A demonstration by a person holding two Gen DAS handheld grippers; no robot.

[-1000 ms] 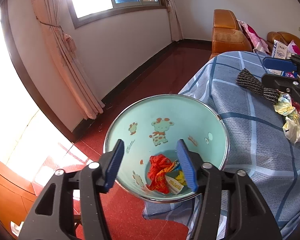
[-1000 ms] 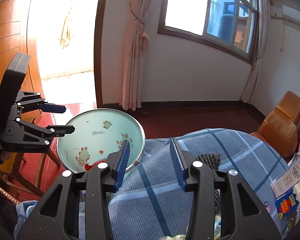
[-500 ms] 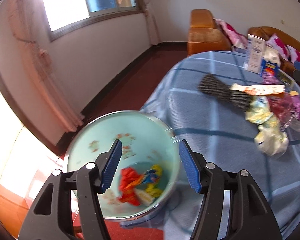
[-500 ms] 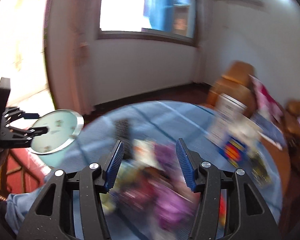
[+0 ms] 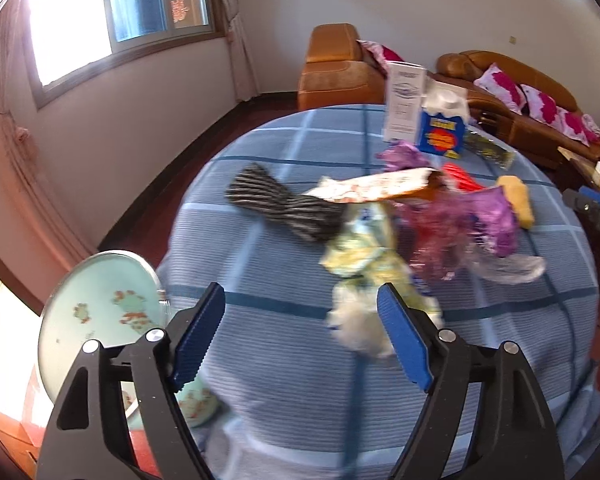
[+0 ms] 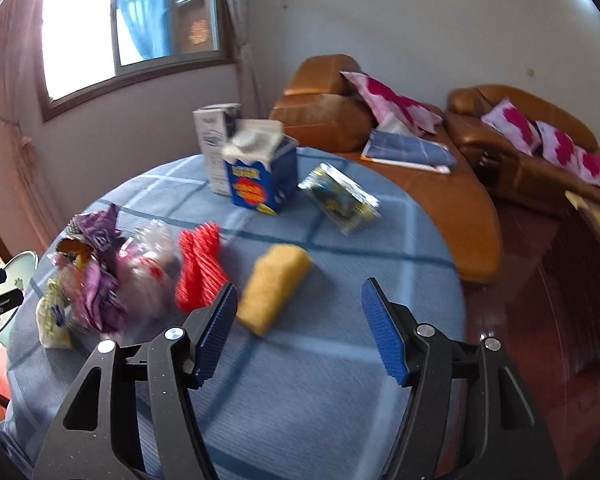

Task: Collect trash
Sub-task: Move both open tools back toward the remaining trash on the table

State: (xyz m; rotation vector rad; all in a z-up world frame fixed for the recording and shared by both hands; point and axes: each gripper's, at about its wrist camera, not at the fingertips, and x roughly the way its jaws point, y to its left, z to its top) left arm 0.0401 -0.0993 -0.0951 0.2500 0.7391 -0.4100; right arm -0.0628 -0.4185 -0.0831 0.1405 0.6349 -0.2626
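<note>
A pile of crumpled wrappers lies on the round table with a blue checked cloth (image 5: 284,360). In the left wrist view a yellow-white wrapper (image 5: 364,268) lies just beyond my open, empty left gripper (image 5: 300,340), with purple wrappers (image 5: 488,220) behind it. The pale green trash bin (image 5: 96,320) stands off the table's left edge. My right gripper (image 6: 296,332) is open and empty above the cloth, near a yellow sponge-like piece (image 6: 274,288), a red wrapper (image 6: 198,268) and purple wrappers (image 6: 96,292).
A striped dark cloth (image 5: 284,204), a white carton (image 6: 216,144), a blue tissue box (image 6: 260,176) and a foil packet (image 6: 340,196) lie on the table. Orange sofas with pink cushions (image 6: 388,100) stand behind. The red floor (image 6: 540,320) lies right.
Both grippers have swung right from the bin toward the table. The bin has slid to the left edge of each view and the trash pile has come into view. Both stay open.
</note>
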